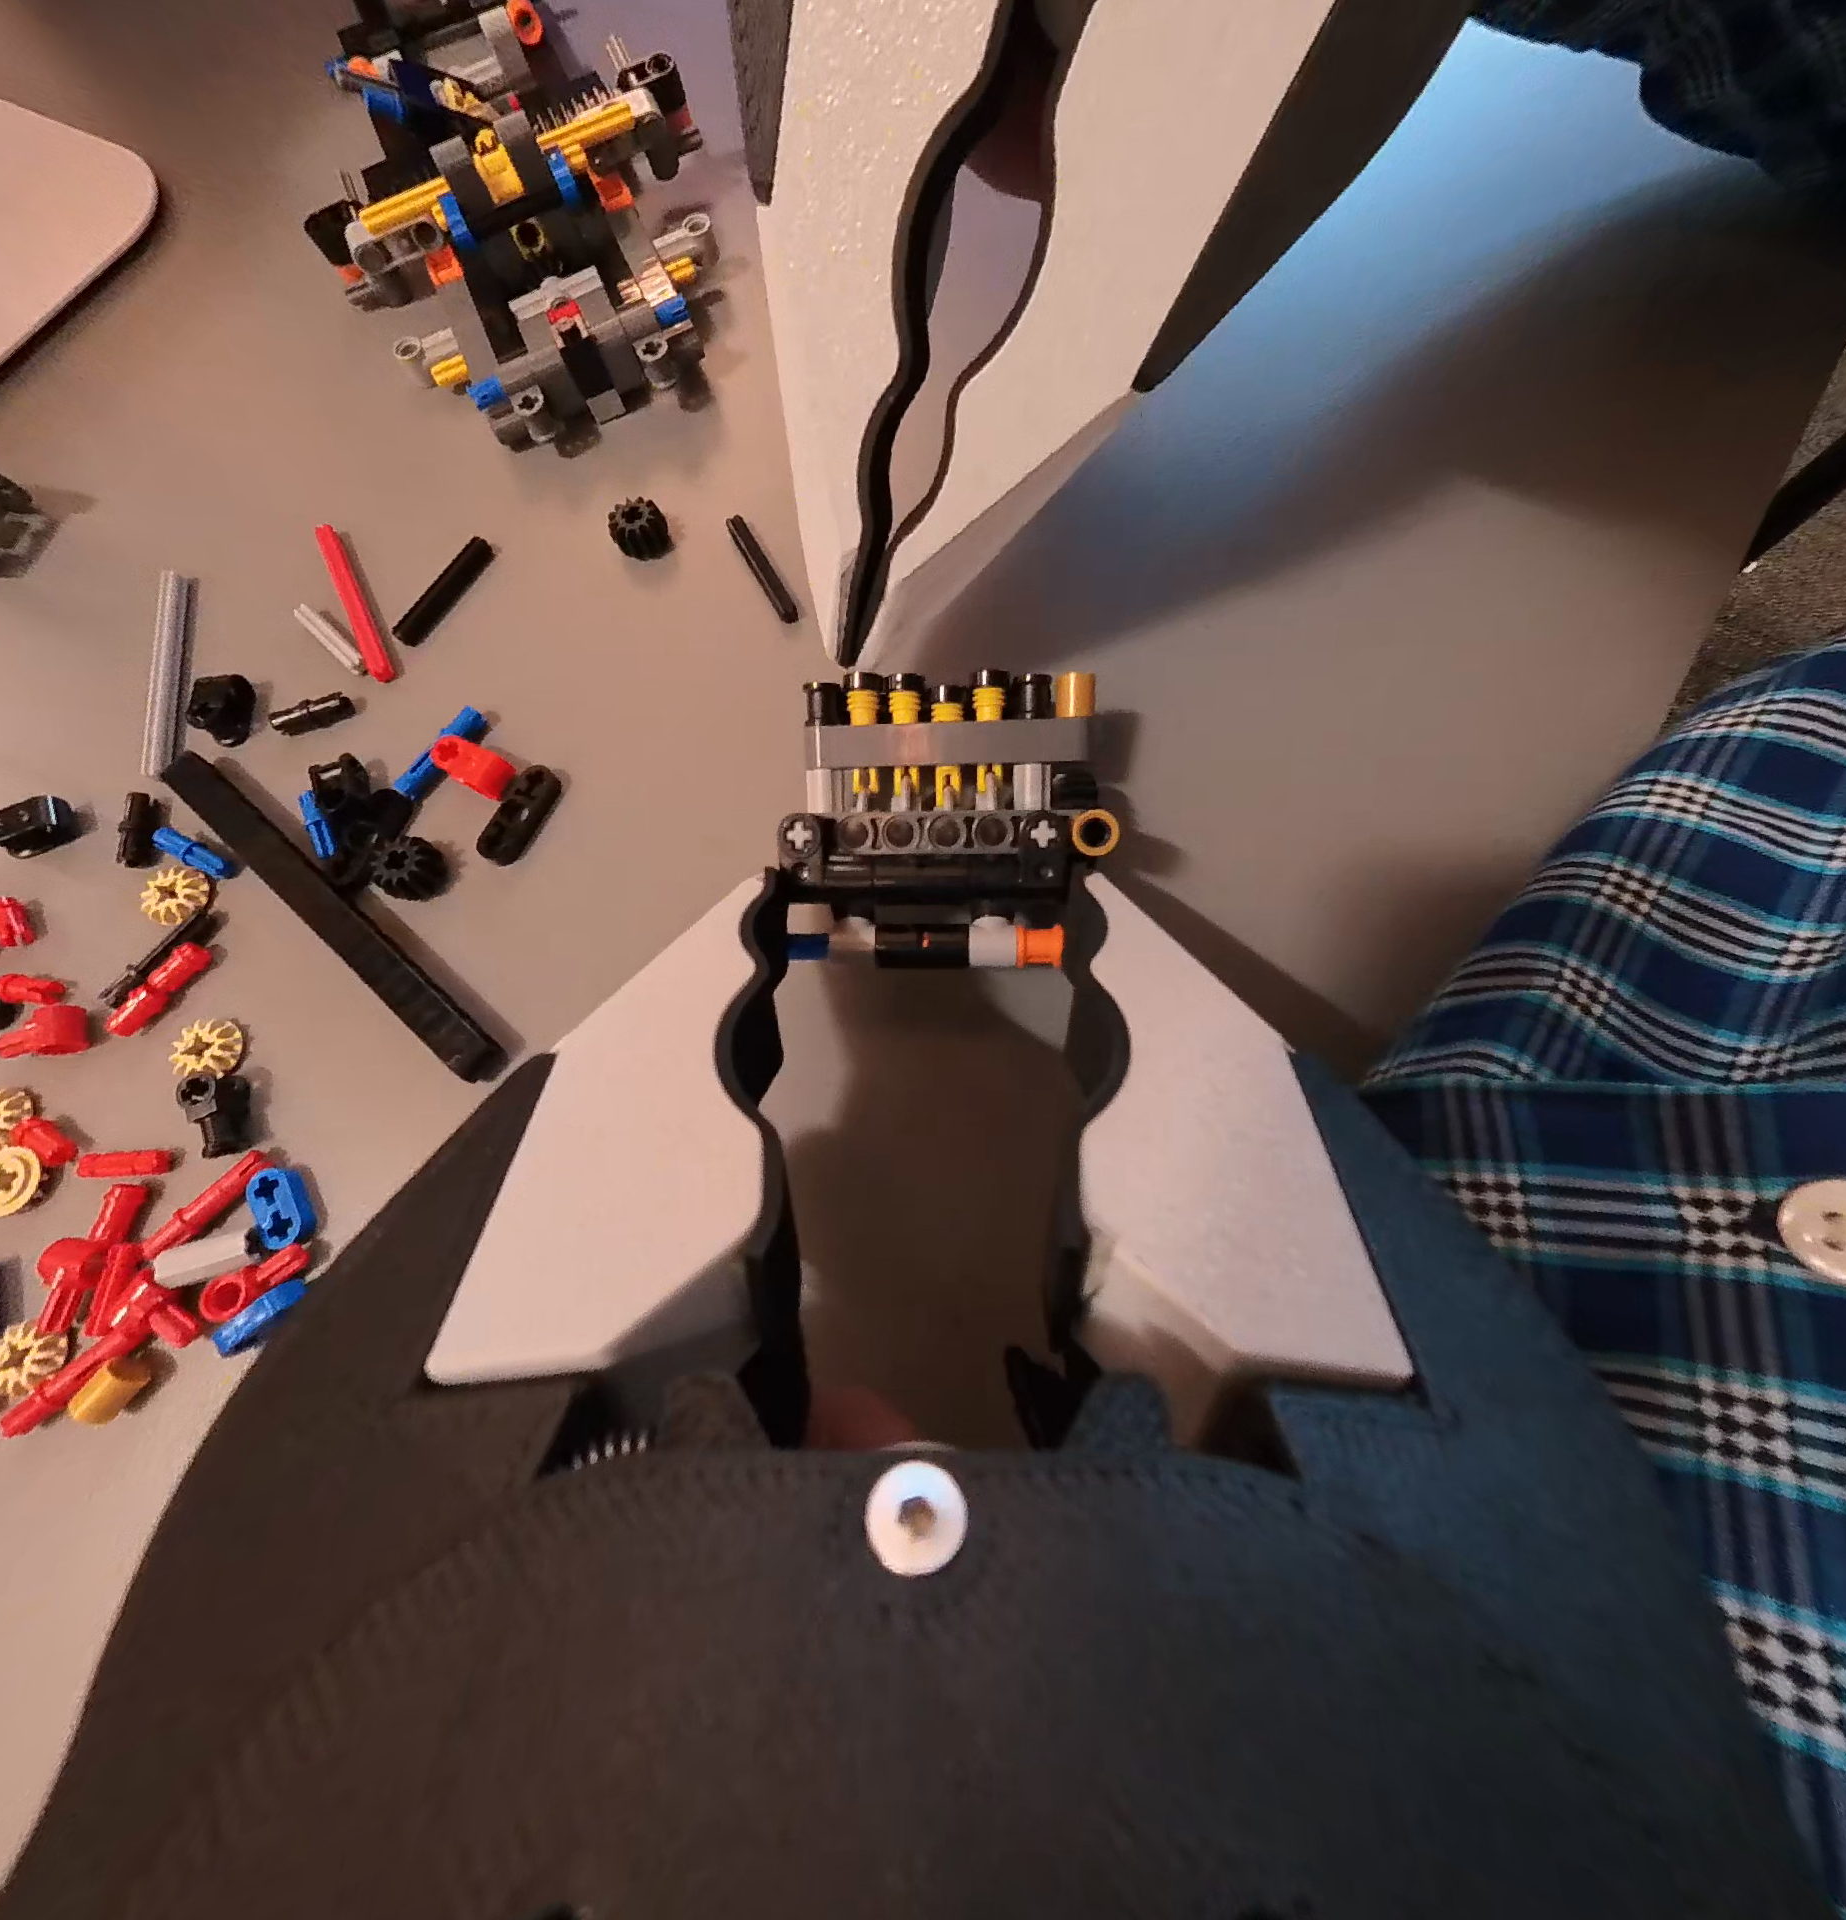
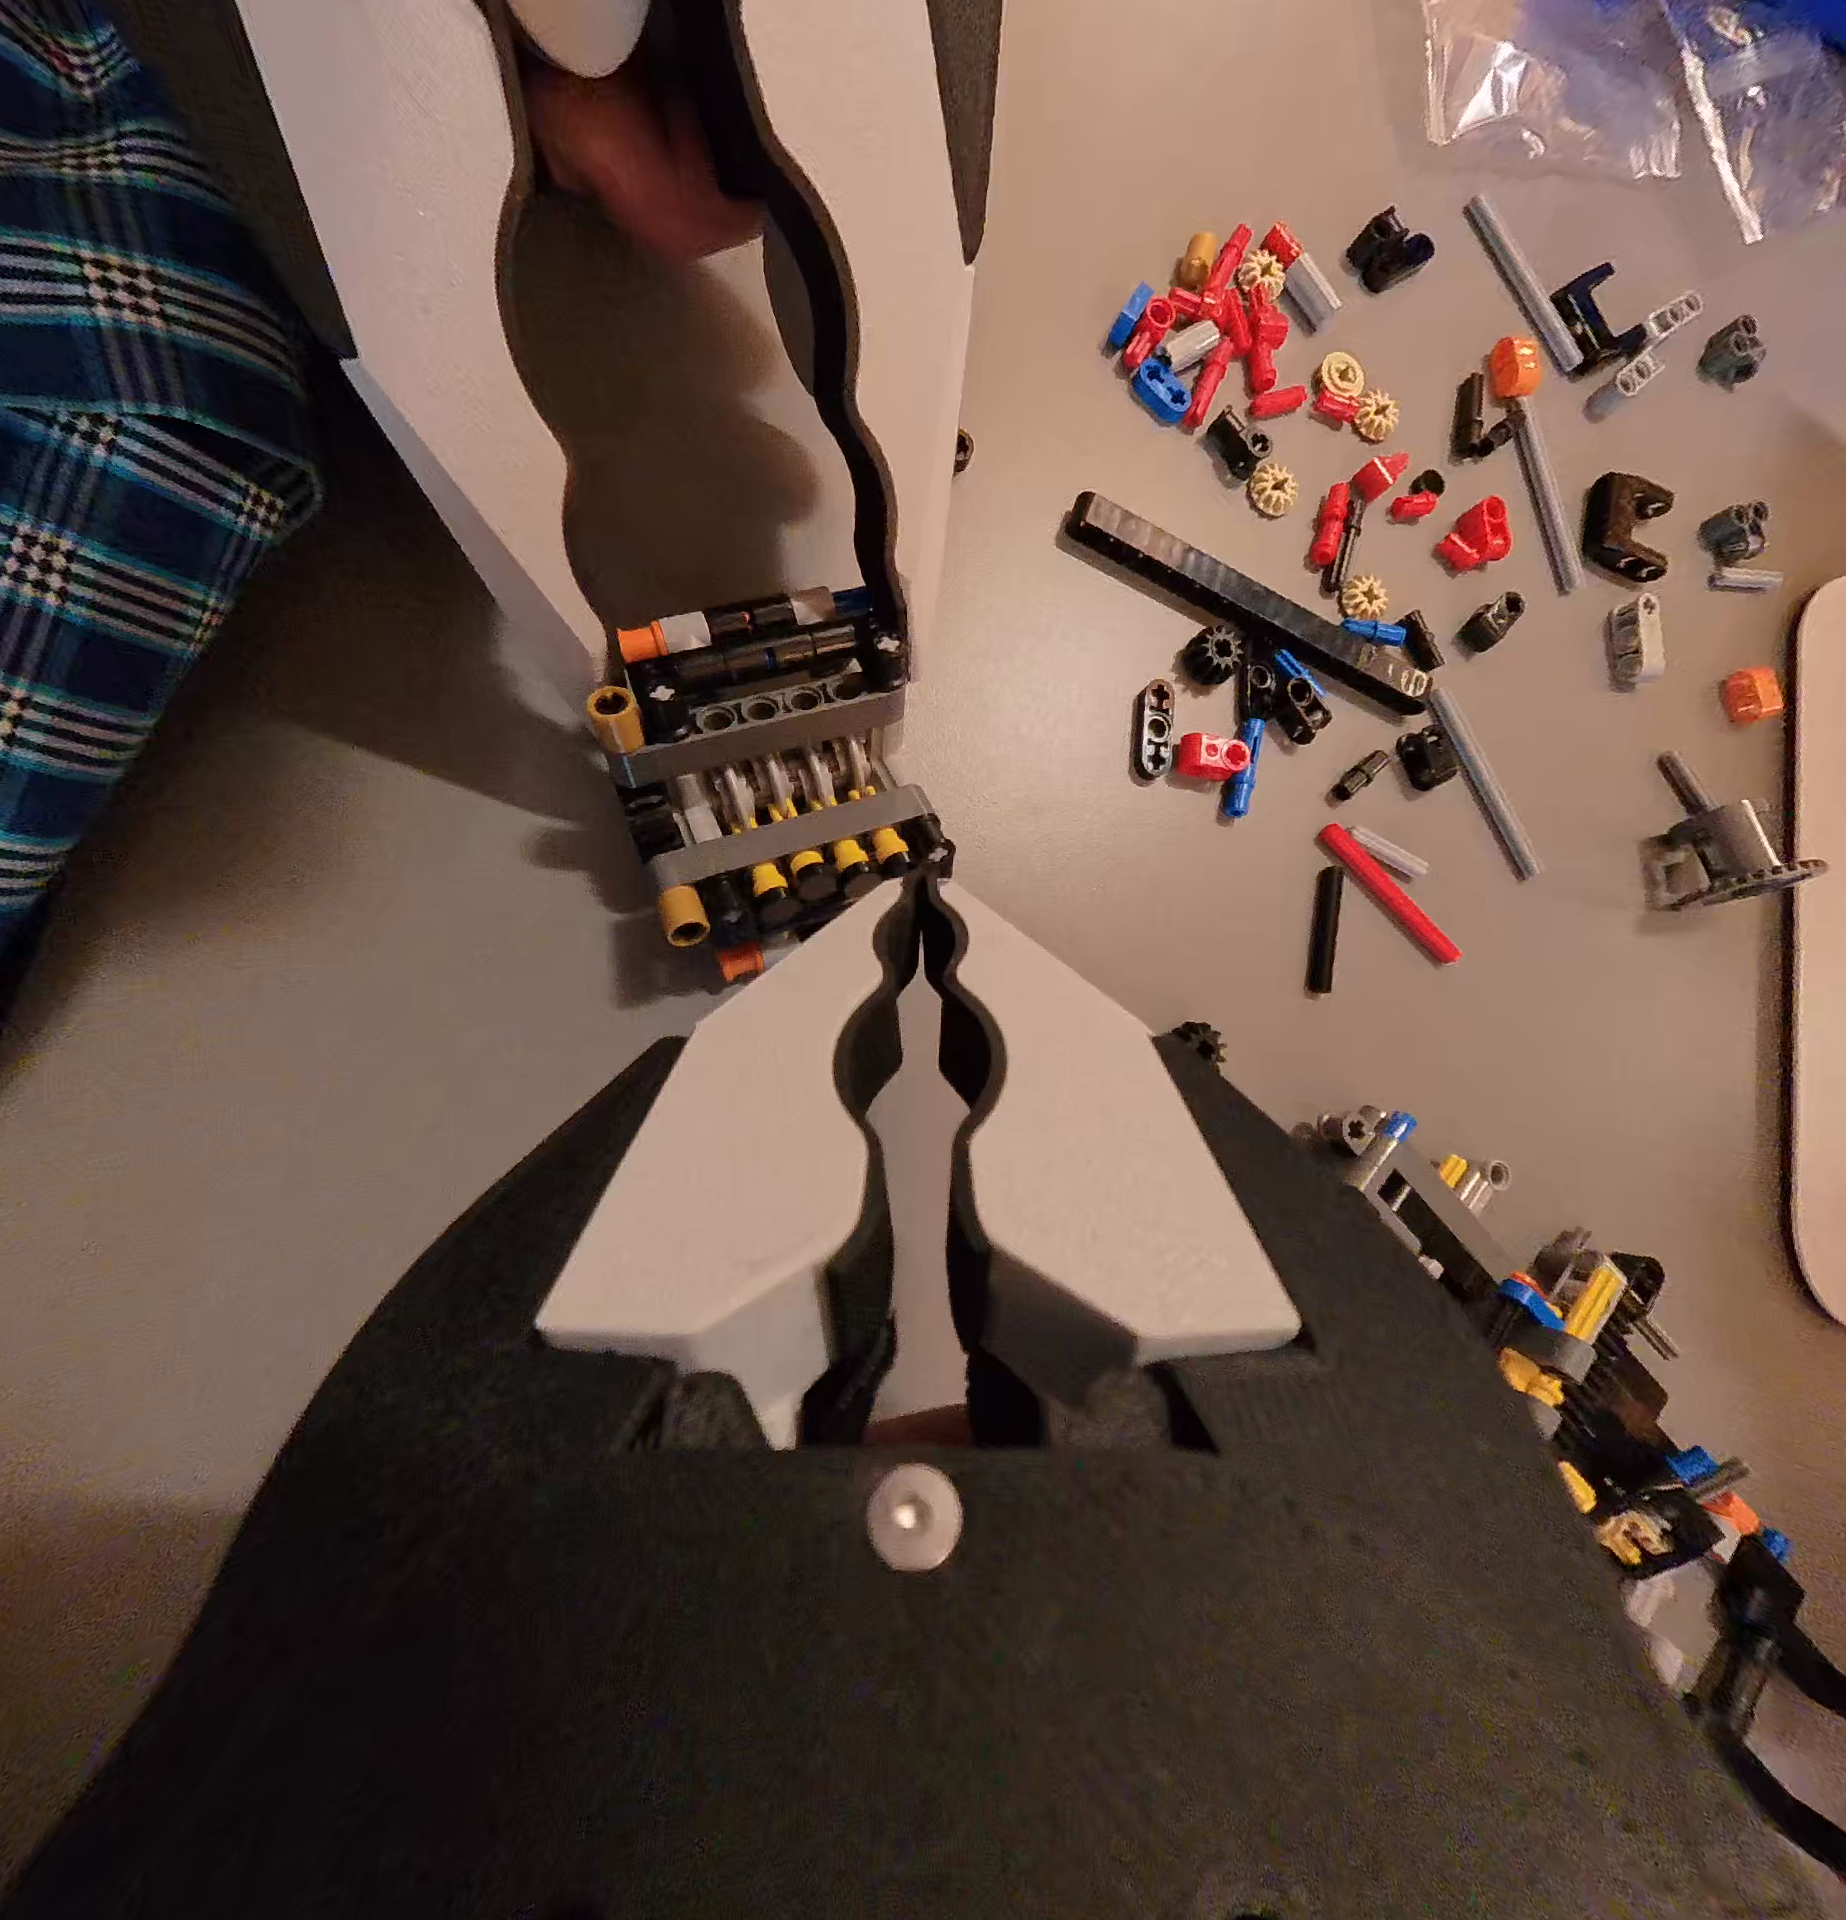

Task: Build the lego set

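Left claw [image 1: 924,914]: nearest the left wrist camera; its two fingers were spread about the width of a small engine-like lego block [image 1: 945,800] and were closed on the block's dark lower frame, one finger at each end.
Engine-like lego block: held between the two claws above the grey table [image 1: 1262,623]; a row of yellow and black pins was seen along its far edge, a grey beam below them, and an orange bush at its near right corner. Whether it touched the table could not be told.
Right claw [image 2: 924,894]: seen nearly closed, the wavy black pads almost meeting; its tips were placed against the pin row of the block [image 2: 773,769], with nothing visibly gripped between them.
Larger lego assembly [image 1: 524,229]: set on the table beyond and to the left of the held block, well apart from it.
Loose parts [image 1: 119,1195]: red, blue, black and tan pieces were scattered over the table at the left, with a long black beam [image 1: 337,914] lying among them.
Plaid sleeve [image 1: 1677,1143]: seen at the right edge of the left wrist view.
Clear plastic bags [image 2: 1625,94]: lay at the far edge of the table in the right wrist view.
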{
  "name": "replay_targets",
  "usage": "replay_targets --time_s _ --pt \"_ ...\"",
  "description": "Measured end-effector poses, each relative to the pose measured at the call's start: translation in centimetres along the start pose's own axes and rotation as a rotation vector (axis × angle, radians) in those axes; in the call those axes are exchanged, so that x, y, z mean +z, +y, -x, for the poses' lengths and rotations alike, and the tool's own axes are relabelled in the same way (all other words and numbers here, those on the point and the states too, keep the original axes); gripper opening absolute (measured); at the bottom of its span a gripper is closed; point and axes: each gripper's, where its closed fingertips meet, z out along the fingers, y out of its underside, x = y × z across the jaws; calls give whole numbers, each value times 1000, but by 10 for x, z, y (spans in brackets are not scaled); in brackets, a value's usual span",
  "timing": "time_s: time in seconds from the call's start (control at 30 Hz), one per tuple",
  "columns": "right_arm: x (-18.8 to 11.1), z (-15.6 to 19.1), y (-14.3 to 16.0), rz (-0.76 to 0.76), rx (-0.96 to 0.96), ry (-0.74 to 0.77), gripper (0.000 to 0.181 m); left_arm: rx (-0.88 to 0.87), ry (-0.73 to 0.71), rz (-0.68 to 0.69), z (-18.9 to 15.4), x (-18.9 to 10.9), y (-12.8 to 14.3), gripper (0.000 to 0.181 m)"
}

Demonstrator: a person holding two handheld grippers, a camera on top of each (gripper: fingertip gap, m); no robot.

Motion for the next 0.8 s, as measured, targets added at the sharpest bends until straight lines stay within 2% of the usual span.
replay_targets --time_s 0.03,0.37,0.57,0.8 --pt "0 1 0 3 0 -2 0 0 -1 0 0 0 0 51" --pt "4 0 0 9 11 1 0 -5 0 5 1 1 1 51" --pt "-20 -16 1 -35 88 77 5 -41 5 15 9 0 6 52" --pt "-34 -9 5 -56 158 119 8 -86 13 -43 17 -22 3 61"
